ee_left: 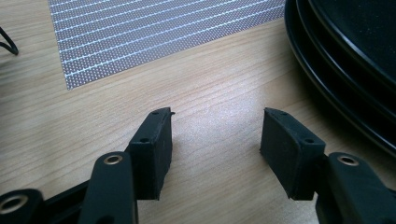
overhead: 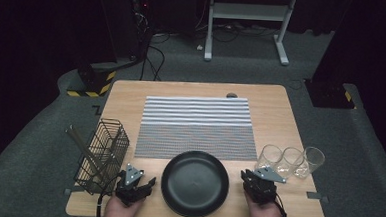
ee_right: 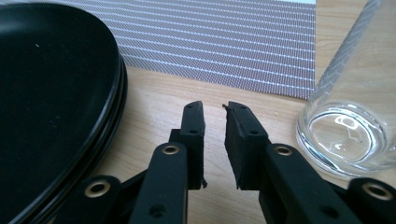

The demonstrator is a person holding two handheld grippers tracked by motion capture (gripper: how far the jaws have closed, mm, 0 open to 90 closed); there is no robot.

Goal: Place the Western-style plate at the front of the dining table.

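While our left gripper [overhead: 147, 182] stands spread and our right gripper [overhead: 247, 177] nearly pressed together, both empty, the wire basket [overhead: 110, 134] at nine o'clock of the black plate [overhead: 195, 183] holds what may be chopsticks [overhead: 81, 145].

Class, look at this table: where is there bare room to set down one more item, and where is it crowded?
Free: the striped placemat, and bare wood beside it along both table edges. Crowded: the near edge, where wire basket, black plates and three glasses sit.
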